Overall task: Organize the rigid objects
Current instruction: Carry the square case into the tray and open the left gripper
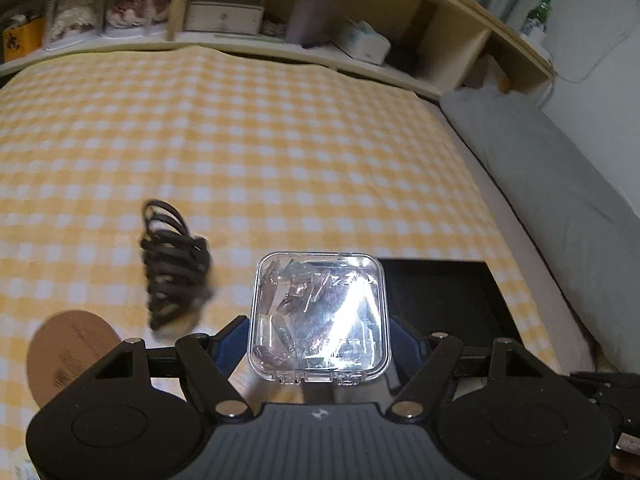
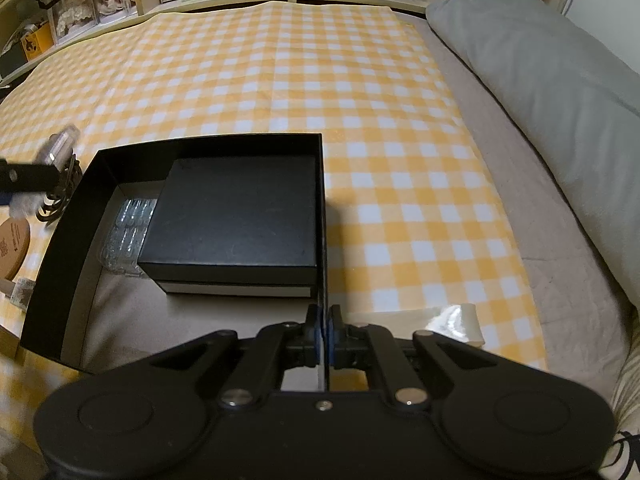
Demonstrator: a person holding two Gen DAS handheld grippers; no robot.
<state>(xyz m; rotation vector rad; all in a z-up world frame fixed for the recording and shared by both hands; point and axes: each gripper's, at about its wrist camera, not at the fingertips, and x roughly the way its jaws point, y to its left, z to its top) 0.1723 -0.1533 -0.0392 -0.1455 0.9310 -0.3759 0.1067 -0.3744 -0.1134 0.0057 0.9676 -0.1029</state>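
My left gripper (image 1: 319,334) pinches a clear plastic case (image 1: 319,316) at lower centre, above the checked bedspread (image 1: 280,140), with a black coiled cable (image 1: 174,264) to its left. My right gripper (image 2: 323,334) has its fingers (image 2: 313,330) pressed on the right wall of the open black box (image 2: 68,240), which holds a smaller black box (image 2: 236,216).

I see the open box (image 2: 72,248) lying on the checked cloth (image 2: 360,100) over the bed. Inside it, a smaller lidded box (image 2: 236,216) sits against the right wall, with a blister pack (image 2: 128,232) left of it. A coiled cable (image 1: 174,264) and a round coaster (image 1: 64,356) lie left of the open box; a pillow (image 2: 560,92) lies right of the cloth.
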